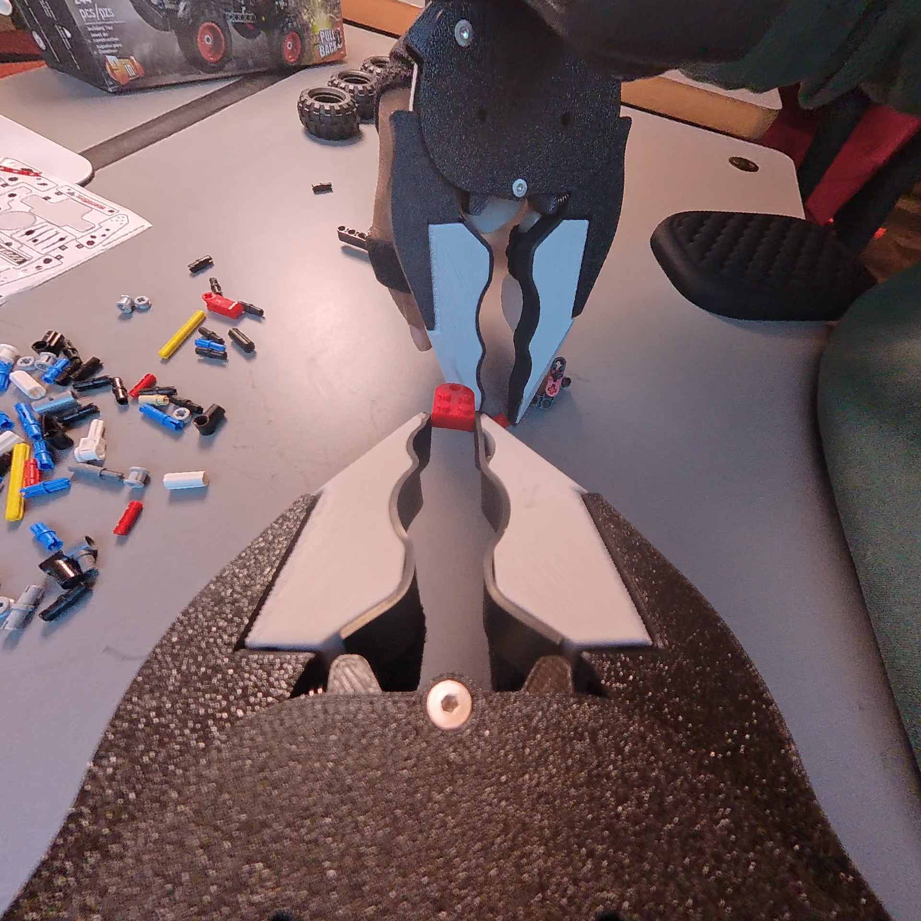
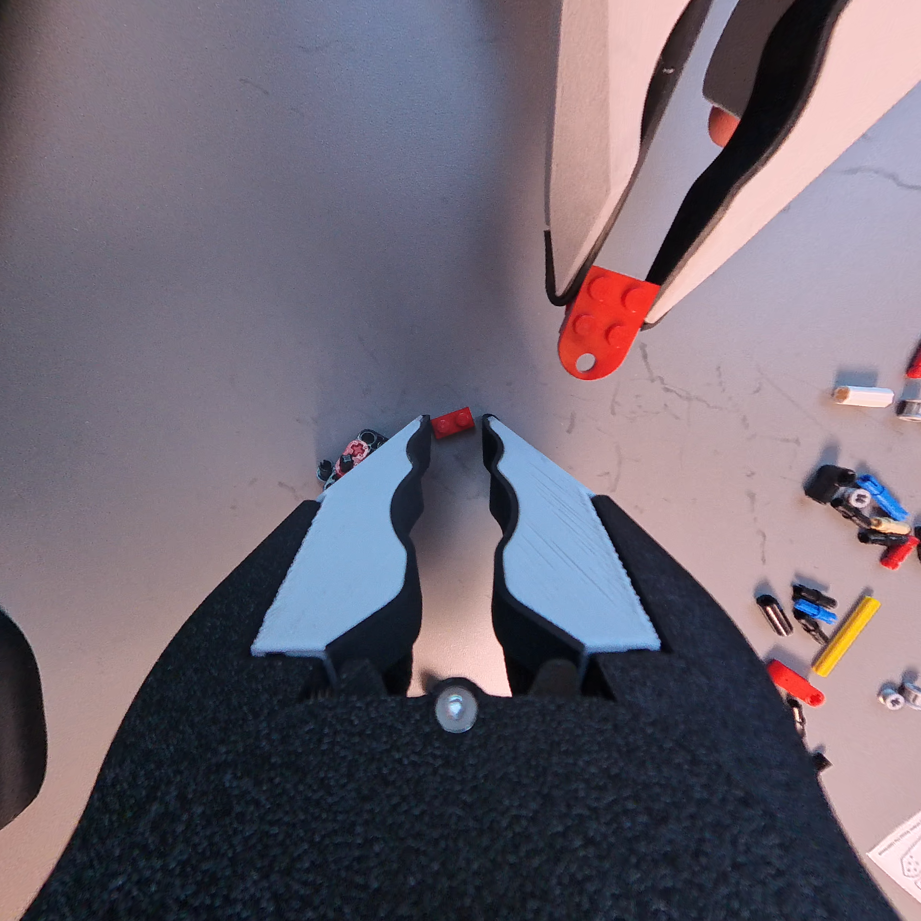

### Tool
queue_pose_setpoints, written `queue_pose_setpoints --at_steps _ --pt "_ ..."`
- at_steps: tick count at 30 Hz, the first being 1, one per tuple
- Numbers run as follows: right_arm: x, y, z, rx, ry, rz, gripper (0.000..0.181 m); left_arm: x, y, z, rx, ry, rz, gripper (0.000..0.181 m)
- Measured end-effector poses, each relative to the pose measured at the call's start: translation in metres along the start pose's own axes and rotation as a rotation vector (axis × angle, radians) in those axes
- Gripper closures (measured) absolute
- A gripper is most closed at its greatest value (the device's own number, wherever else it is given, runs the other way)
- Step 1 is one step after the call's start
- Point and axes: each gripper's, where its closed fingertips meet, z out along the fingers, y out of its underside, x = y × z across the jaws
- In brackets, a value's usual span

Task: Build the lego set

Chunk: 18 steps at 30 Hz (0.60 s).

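Table (image 1: 673, 473): grey top, bare in the middle where both tools meet; it carries everything below.
Box (image 1: 164, 35): the set's carton at the far left edge, with black tyres (image 1: 329, 112) lined up just beside it.
Instruction sheet (image 1: 55, 219): lies flat on the left, near the loose parts.
Loose parts (image 1: 65, 423): a scatter of blue, black, red, yellow and white pins and connectors on the left side, well apart from the work spot.
Left gripper (image 1: 452, 423): fingers closed on the red plate (image 2: 605, 319), a studded piece with a rounded end and a hole. It is pinched by its square end, studs showing, the rounded end sticking out free, seemingly held clear of the table.
Right gripper (image 2: 456, 421): fingers apart and holding nothing, tips down at the table on either side of the small red brick (image 2: 452, 422).
Small red brick: a two-stud piece lying flat, studs up, between the tips and nearer the left one in the right wrist view; whether it touches that tip I cannot tell.
Small assembly (image 2: 356, 453): a black and pinkish-red cluster on the table just beside that same finger.
Step in hand: likely picking up the small brick to join it to the plate.
Doing it well: centre the brick between the tips before closing, grip its short sides low, and keep the studs level. A one-sided squeeze may flick so small a piece away.
Joining: the plate's studs should stay uncovered, so press squarely.
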Motion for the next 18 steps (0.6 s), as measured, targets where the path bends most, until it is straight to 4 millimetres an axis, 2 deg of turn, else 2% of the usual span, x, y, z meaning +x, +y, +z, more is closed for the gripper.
queue_pose_setpoints --at_steps 4,6,8,11,13,16,18 --pt "-0.002 0.000 -0.001 0.017 0.032 0.021 0.165 0.000 -0.001 0.000 0.008 0.006 -0.008 0.165" --pt "0.000 0.000 -0.012 0.066 0.082 0.077 0.165 0.000 -0.004 -0.001 0.022 0.003 -0.004 0.165" --pt "0.007 -0.013 -0.046 0.183 0.157 0.177 0.165 0.002 -0.009 -0.002 0.052 0.003 0.005 0.165" --pt "0.015 -0.040 -0.103 0.320 0.260 0.308 0.166 0.010 -0.029 -0.003 0.154 0.024 0.009 0.165" --pt "0.013 -0.051 -0.120 0.296 0.304 0.319 0.165 0.016 -0.045 -0.001 0.219 0.038 0.012 0.165" --pt "0.006 -0.055 -0.122 0.215 0.314 0.346 0.165 0.027 -0.062 0.004 0.276 0.048 0.018 0.165" --pt "0.002 -0.054 -0.119 0.178 0.303 0.369 0.165 0.034 -0.066 0.007 0.287 0.055 0.027 0.165"
